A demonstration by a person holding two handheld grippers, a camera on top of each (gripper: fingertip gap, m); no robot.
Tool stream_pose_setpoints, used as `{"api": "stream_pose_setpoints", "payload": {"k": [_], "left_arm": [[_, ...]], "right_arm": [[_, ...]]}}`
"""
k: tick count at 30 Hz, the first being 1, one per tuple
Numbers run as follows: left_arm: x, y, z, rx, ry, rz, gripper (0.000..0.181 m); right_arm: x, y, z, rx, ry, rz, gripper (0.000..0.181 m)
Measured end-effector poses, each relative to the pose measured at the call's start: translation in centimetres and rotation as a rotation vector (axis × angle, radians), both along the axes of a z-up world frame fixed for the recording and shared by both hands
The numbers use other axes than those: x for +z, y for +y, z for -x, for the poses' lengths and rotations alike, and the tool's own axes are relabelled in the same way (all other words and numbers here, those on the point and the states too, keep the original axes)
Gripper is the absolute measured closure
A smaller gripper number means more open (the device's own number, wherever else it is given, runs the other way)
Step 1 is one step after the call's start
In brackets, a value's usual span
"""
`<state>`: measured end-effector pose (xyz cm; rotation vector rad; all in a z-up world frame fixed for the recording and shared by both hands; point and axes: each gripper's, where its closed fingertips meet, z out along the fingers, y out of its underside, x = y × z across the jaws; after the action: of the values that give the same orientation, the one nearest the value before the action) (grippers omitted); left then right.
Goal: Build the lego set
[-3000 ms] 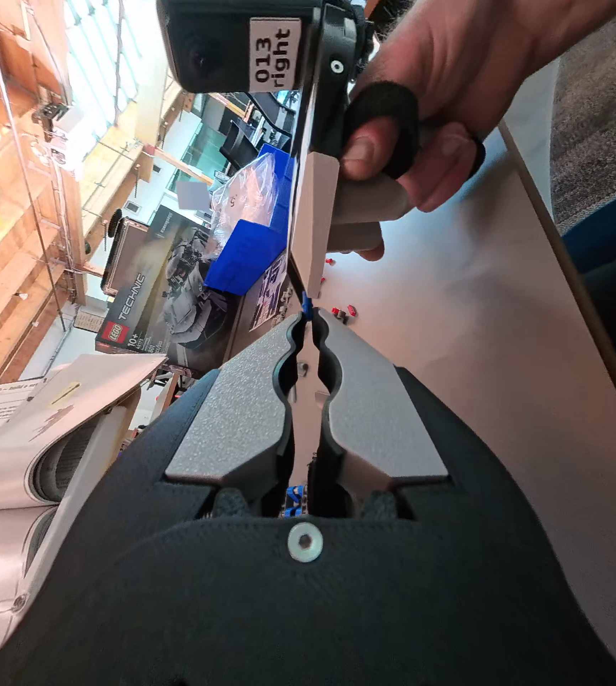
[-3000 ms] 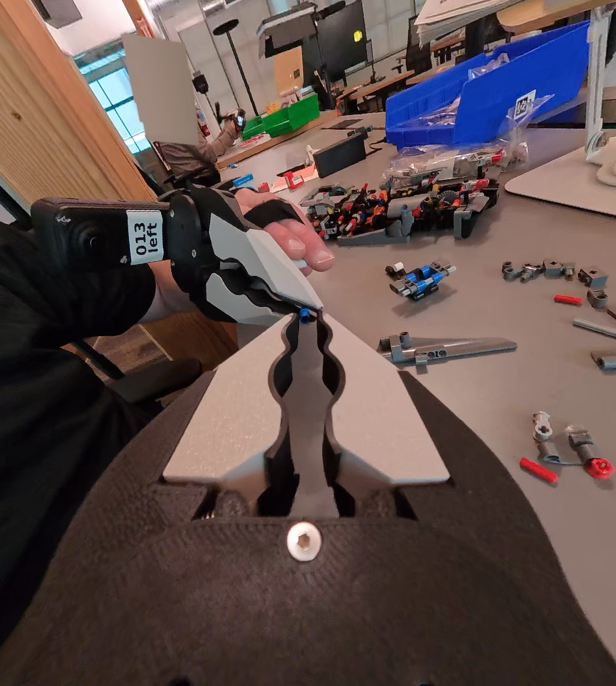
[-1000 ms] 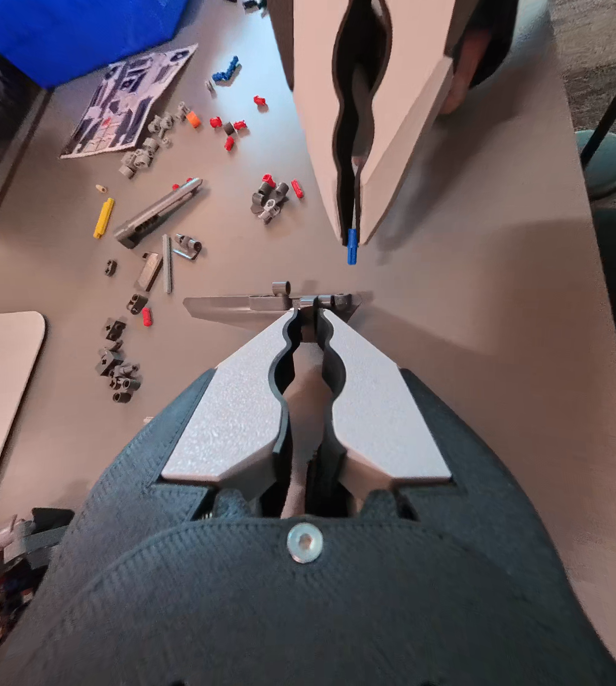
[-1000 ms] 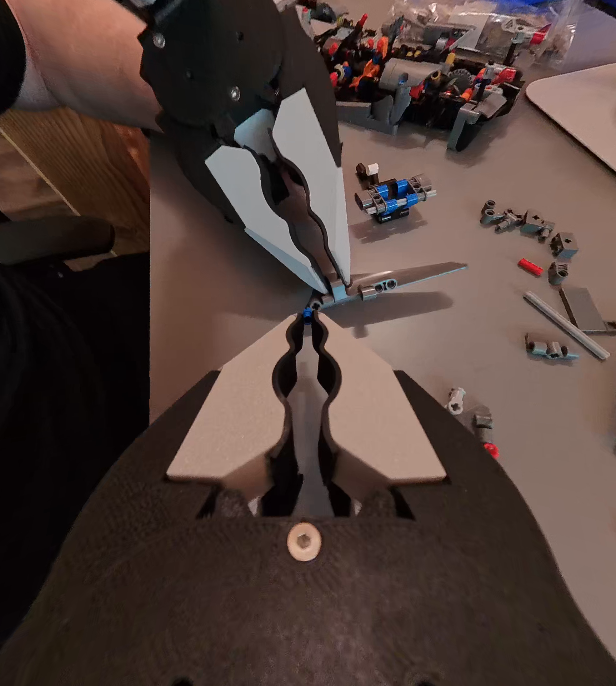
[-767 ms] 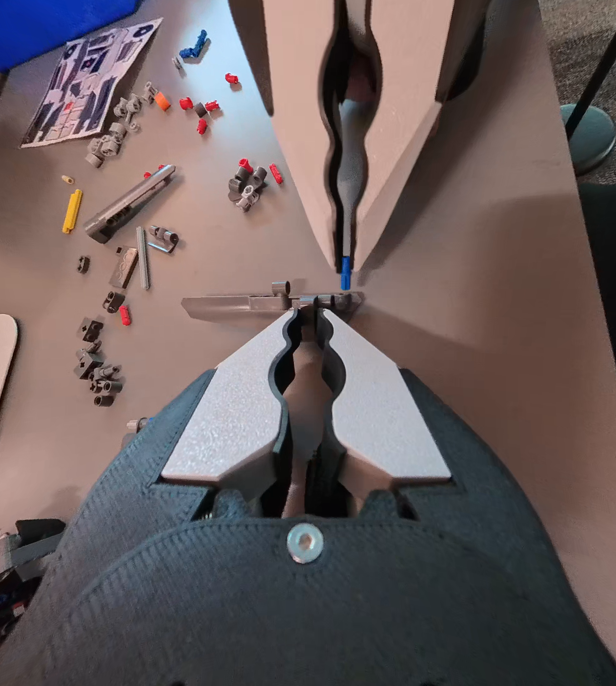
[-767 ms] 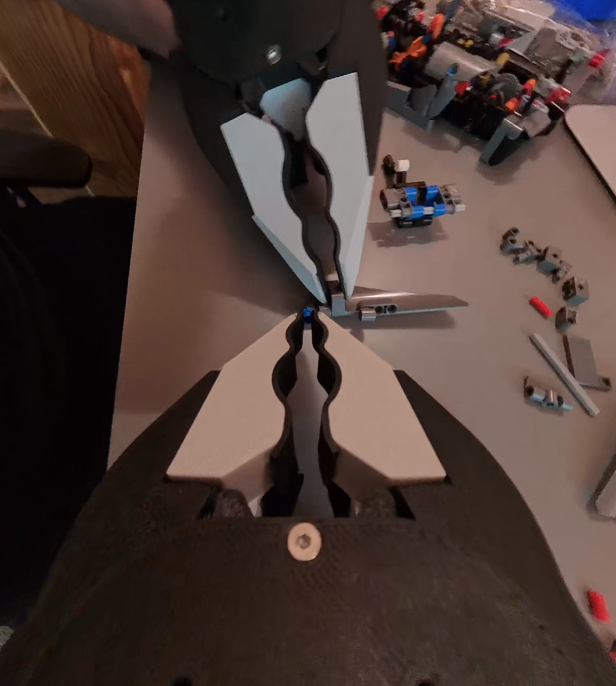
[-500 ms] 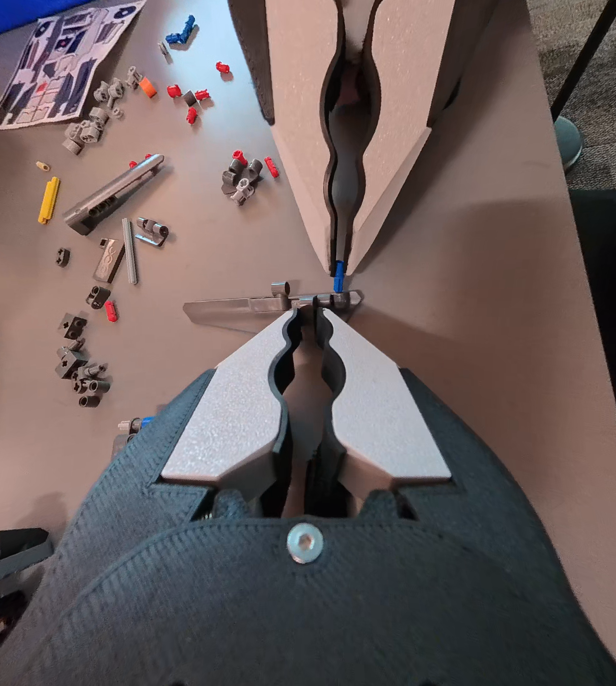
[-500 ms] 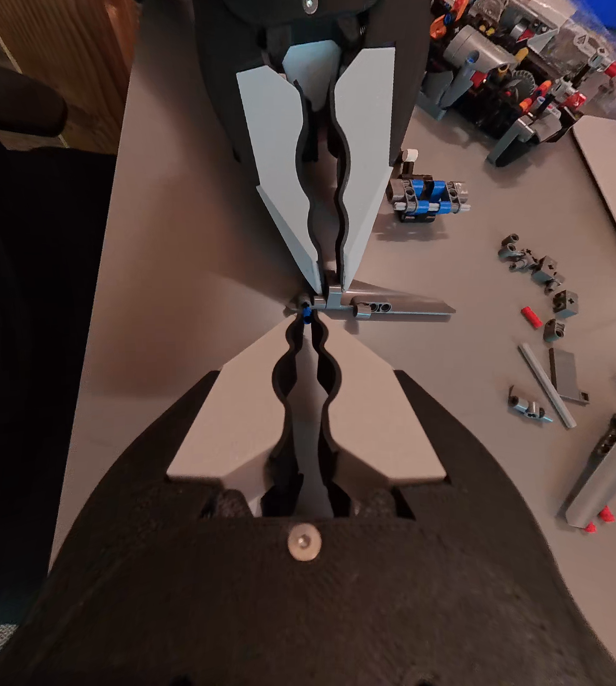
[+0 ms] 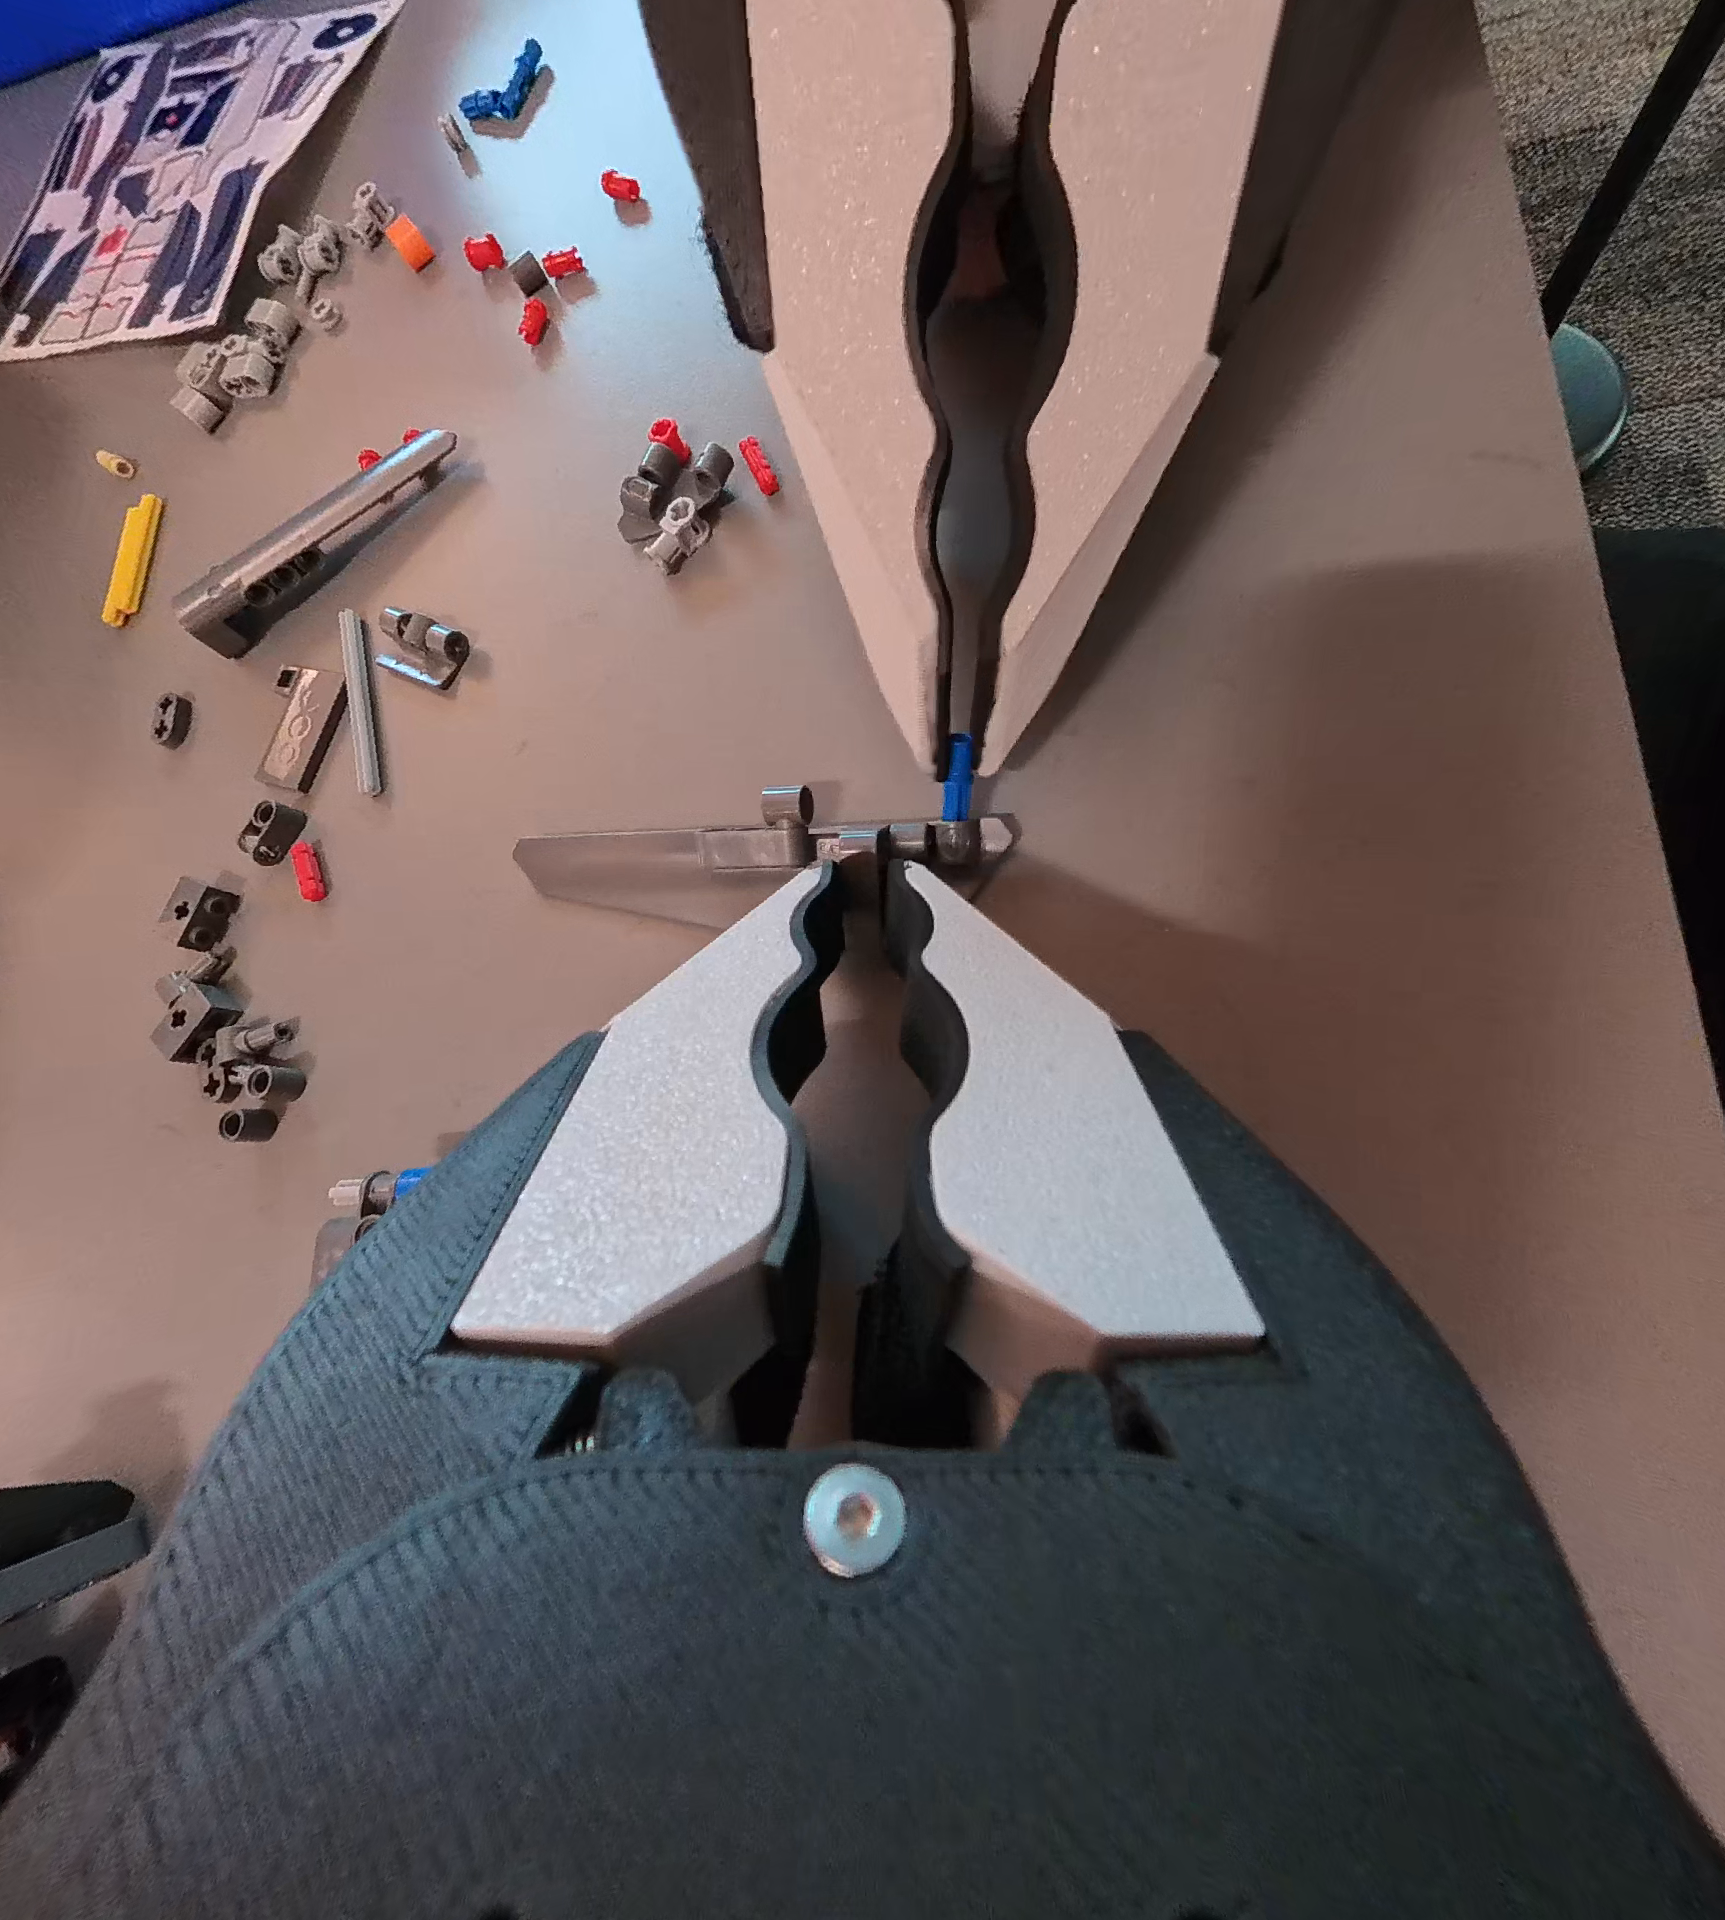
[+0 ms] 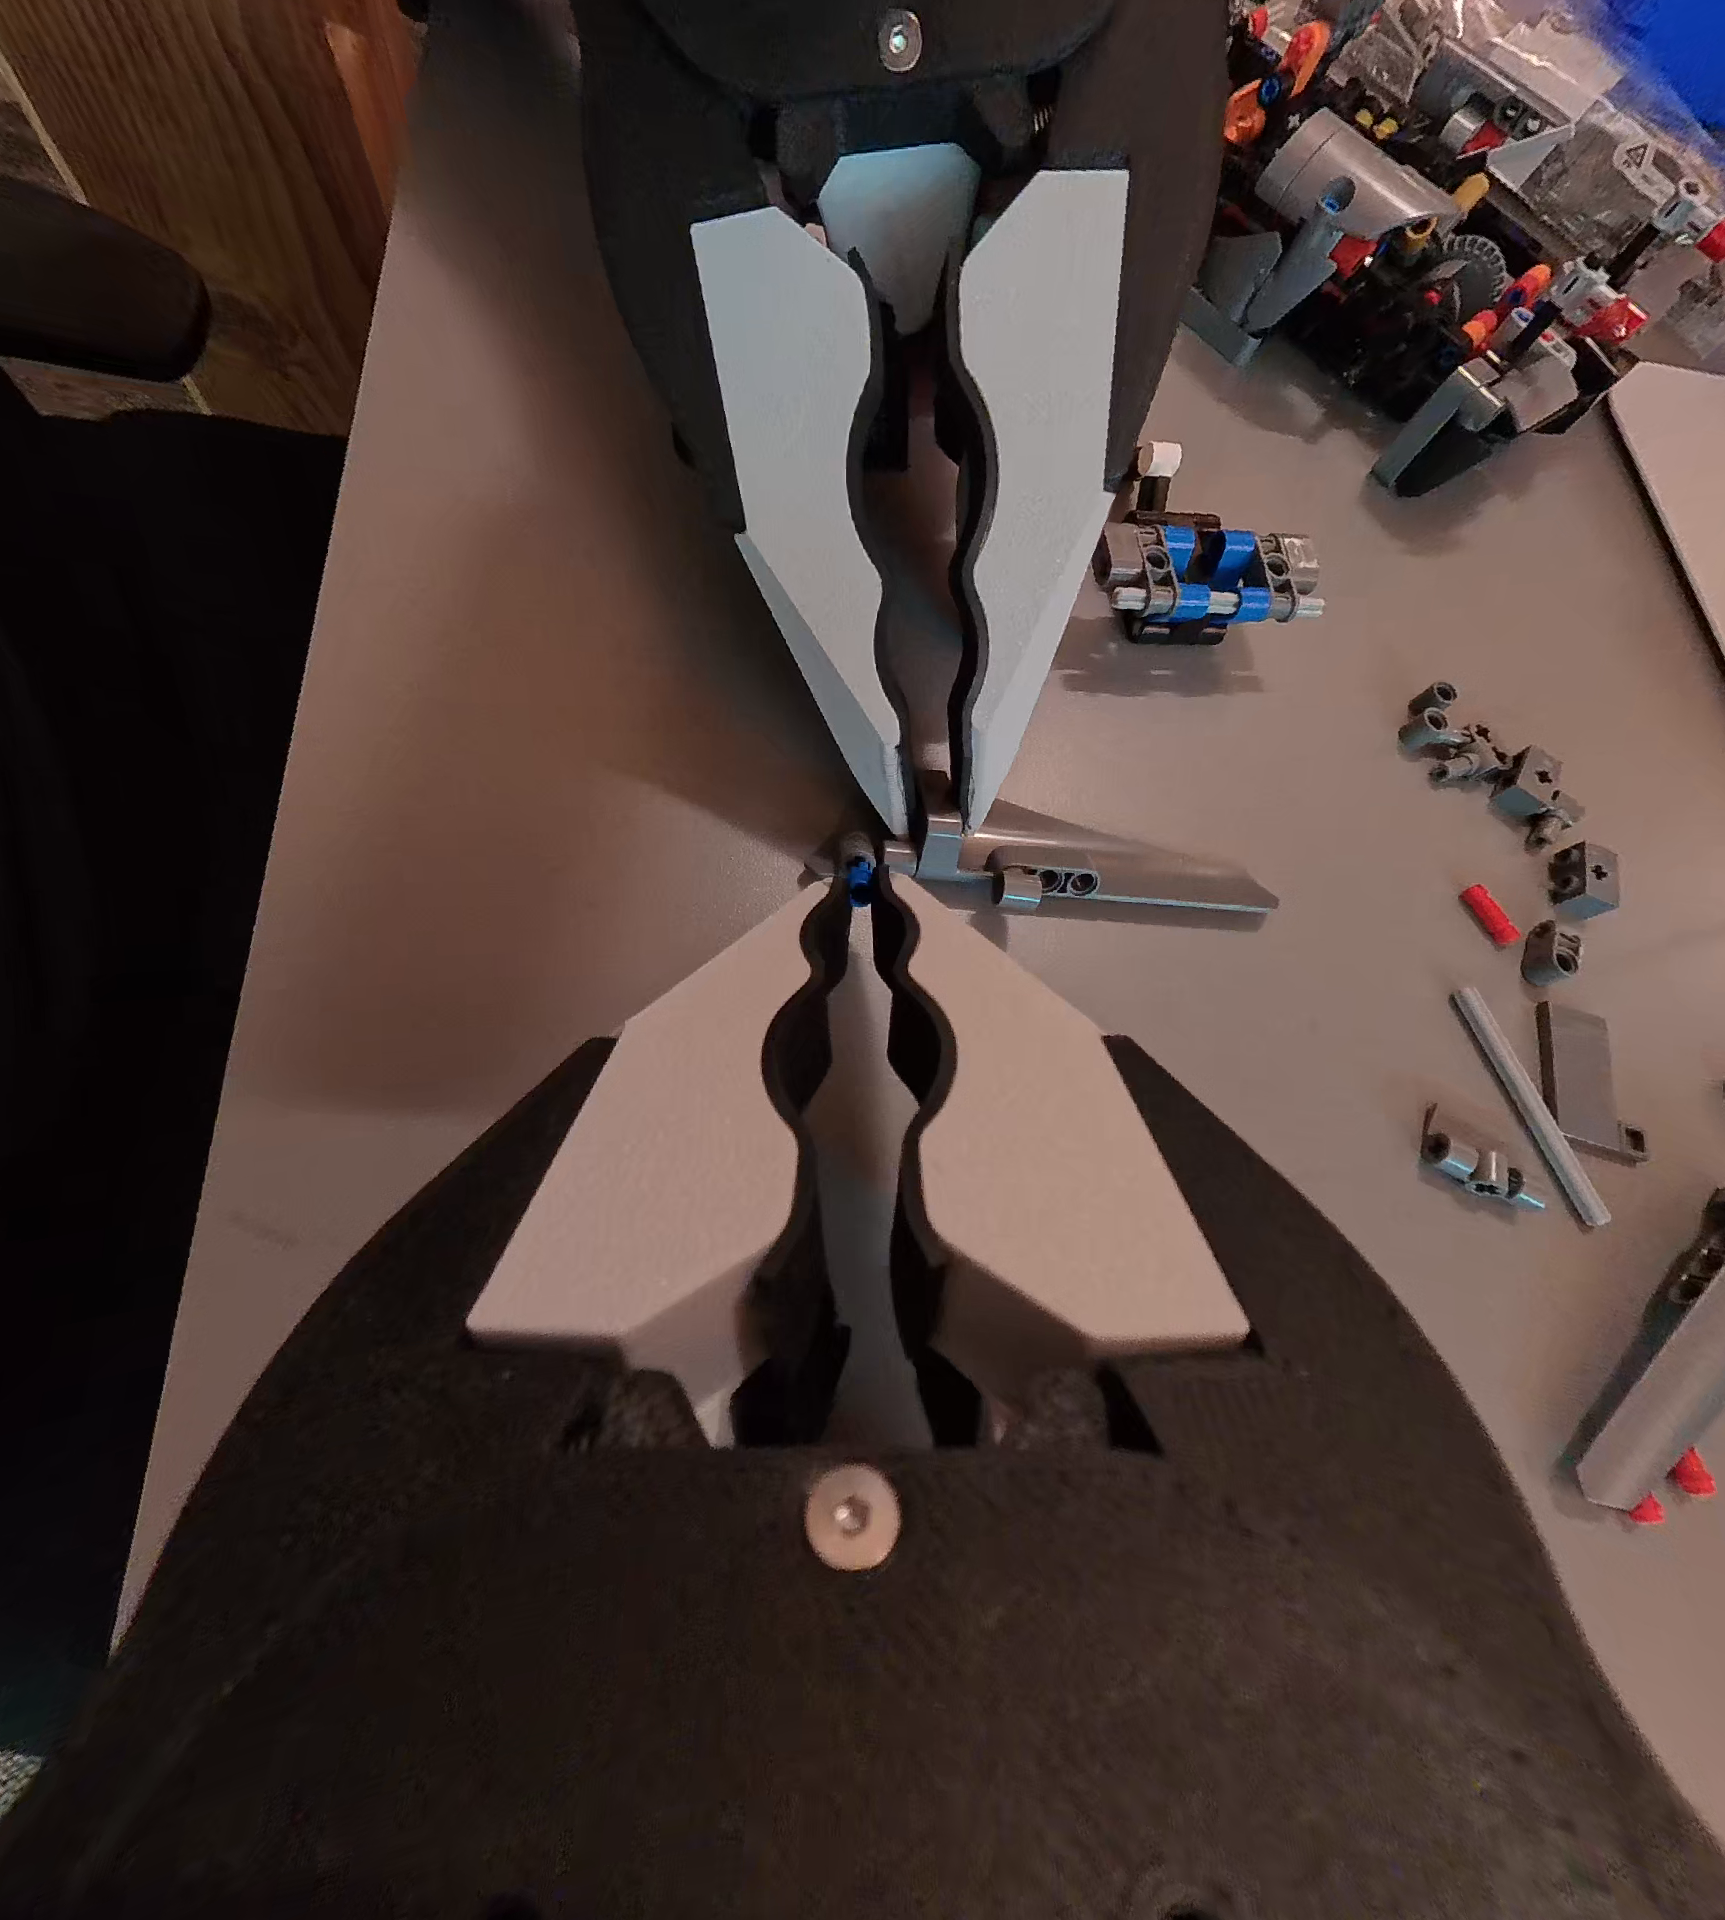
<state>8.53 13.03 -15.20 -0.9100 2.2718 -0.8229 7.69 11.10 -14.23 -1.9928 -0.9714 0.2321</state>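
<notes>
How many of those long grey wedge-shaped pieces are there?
2. One wedge is held between the left fingers; the other wedge lies loose beside the yellow rod. More may hide in the pile.

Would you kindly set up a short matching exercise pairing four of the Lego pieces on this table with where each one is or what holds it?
Things:
1. blue pin
2. grey wing panel
3. yellow axle
4. sticker sheet

Places:
A. flat at the table's far corner
B. pinched in the right gripper
C. held by the left gripper
D. loose beside a grey beam

Pairs: 1-B, 2-C, 3-D, 4-A
</notes>
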Motion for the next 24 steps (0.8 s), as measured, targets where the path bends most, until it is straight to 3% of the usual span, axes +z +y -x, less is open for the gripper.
{"api": "stream_pose_setpoints", "payload": {"k": [24], "left_arm": [[-0.07, -0.06, 0.07, -0.006, -0.014, -0.025, 0.175]], "right_arm": [[-0.51, 0.07, 0.11, 0.113, -0.208, -0.185, 0.18]]}}
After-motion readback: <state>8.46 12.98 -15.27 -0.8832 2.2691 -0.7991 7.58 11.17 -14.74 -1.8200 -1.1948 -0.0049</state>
